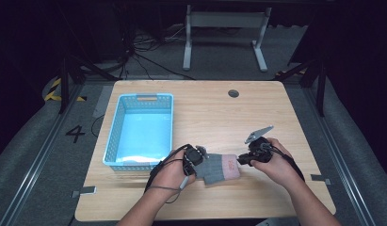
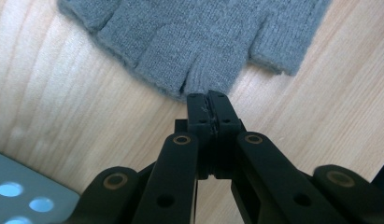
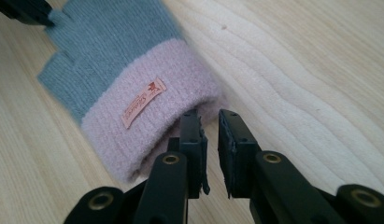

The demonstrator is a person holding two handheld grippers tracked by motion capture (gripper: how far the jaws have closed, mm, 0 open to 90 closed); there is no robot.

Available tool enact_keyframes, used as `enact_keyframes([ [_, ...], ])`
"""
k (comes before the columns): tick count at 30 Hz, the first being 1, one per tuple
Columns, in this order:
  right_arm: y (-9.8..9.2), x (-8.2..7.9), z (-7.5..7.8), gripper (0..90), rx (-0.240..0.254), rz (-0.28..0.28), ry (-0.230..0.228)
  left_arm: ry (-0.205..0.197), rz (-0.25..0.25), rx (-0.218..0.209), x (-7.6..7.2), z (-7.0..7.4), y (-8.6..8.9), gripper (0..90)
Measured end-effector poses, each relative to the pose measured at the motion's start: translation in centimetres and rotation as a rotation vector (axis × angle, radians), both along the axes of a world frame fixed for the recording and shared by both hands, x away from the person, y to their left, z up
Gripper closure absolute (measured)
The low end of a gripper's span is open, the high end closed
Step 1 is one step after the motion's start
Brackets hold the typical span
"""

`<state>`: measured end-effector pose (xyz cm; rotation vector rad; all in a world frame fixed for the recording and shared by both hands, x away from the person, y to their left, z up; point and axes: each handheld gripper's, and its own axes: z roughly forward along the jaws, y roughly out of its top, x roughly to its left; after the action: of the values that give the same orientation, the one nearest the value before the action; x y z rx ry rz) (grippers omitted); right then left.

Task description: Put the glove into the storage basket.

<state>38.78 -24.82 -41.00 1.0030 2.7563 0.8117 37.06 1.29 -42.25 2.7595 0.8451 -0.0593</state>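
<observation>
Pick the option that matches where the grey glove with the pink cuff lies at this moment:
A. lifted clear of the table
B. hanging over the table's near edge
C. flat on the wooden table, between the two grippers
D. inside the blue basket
C: the glove lies flat on the table, between the left gripper and the right gripper, beside the blue basket.

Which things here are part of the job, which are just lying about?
In the job: glove, grey with a pink cuff; left gripper, shut at a glove fingertip; right gripper, jaws apart at the cuff; blue basket, likely.
Lying about: table hole cap; floor cables.
</observation>
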Motion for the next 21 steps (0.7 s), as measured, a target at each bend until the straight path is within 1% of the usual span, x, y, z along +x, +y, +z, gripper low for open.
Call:
enact_keyframes([
  [2,-0.5,-0.3,0.6,80.5,0.005,-0.011,-0.014,-0.005,0.003,-0.005,0.0,0.2,0.1,88.7],
  [5,-0.8,-0.4,0.9,80.2,0.011,-0.015,-0.025,-0.008,0.009,-0.006,0.1,0.3,0.2,86.3],
  [7,-1.3,-0.5,1.3,79.6,0.023,-0.024,-0.036,-0.02,0.015,-0.02,0.1,0.6,0.4,80.5],
  [9,-1.4,-0.6,1.4,79.3,0.022,-0.031,-0.035,-0.024,0.011,-0.033,0.2,1.0,0.6,79.4],
  [12,-2.0,-0.9,1.6,78.3,0.027,-0.043,-0.041,-0.031,0.01,-0.057,0.1,2.0,0.8,73.6],
  [13,-2.1,-1.0,1.6,78.0,0.03,-0.049,-0.042,-0.035,0.011,-0.074,0.1,2.4,0.9,72.0],
  [14,-2.4,-1.1,1.8,77.5,0.034,-0.053,-0.042,-0.05,0.008,-0.099,0.1,2.9,1.1,68.0],
  [15,-2.4,-1.1,1.8,77.5,0.034,-0.053,-0.042,-0.05,0.008,-0.099,0.1,2.9,1.1,66.0],
  [17,-2.9,-1.3,2.0,76.6,0.039,-0.063,-0.045,-0.069,0.007,-0.14,0.1,3.7,1.4,64.6],
  [18,-2.9,-1.3,2.0,76.6,0.039,-0.063,-0.045,-0.069,0.007,-0.14,0.1,3.7,1.4,63.5],
  [21,-3.5,-1.4,2.1,76.0,0.041,-0.077,-0.051,-0.085,0.01,-0.181,0.1,4.3,1.6,61.3],
])
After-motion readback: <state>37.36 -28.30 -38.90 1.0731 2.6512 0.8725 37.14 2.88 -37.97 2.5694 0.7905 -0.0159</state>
